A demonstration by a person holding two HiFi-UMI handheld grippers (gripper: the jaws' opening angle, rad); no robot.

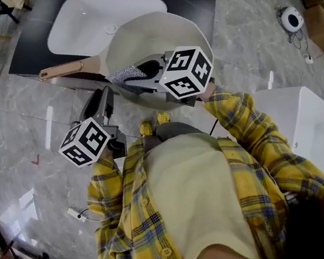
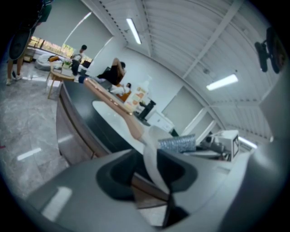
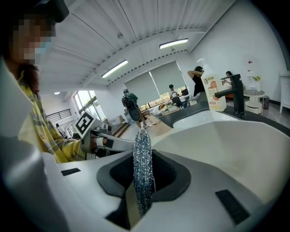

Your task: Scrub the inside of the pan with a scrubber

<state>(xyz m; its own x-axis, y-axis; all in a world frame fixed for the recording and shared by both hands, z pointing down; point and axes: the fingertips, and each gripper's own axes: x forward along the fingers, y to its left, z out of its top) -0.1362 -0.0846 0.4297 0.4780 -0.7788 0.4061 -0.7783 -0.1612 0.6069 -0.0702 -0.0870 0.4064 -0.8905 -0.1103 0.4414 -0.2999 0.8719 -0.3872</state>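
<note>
Grey marbled floor (image 1: 20, 125) surrounds a dark surface (image 1: 29, 52) with a white oval basin (image 1: 91, 21) sunk into it. Much of the head view's lower half is covered by the person's yellow checked shirt (image 1: 134, 222). The marker cube of the right gripper (image 1: 140, 75) hides the near rim of the round, pale grey-beige pan (image 1: 153, 38). Whether the pan's base rests on the surface cannot be told.

The pan sits over the surface's near edge, just beside the basin, its copper-coloured handle (image 1: 69, 68) pointing left. The left gripper (image 1: 106, 98) has its fingers clenched on the pan's thin rim near the handle's root; its own view shows that rim edge-on between them.

The right gripper's fingers grasp a silvery wire-mesh scrubber (image 1: 126, 74), held inside the pan's bowl on the handle side; its own view shows the scrubber only as a narrow strip.

Behind the basin stand a black tap (image 3: 234, 93) and an orange-labelled pump bottle (image 3: 212, 90). Distant people are small and blurred.
</note>
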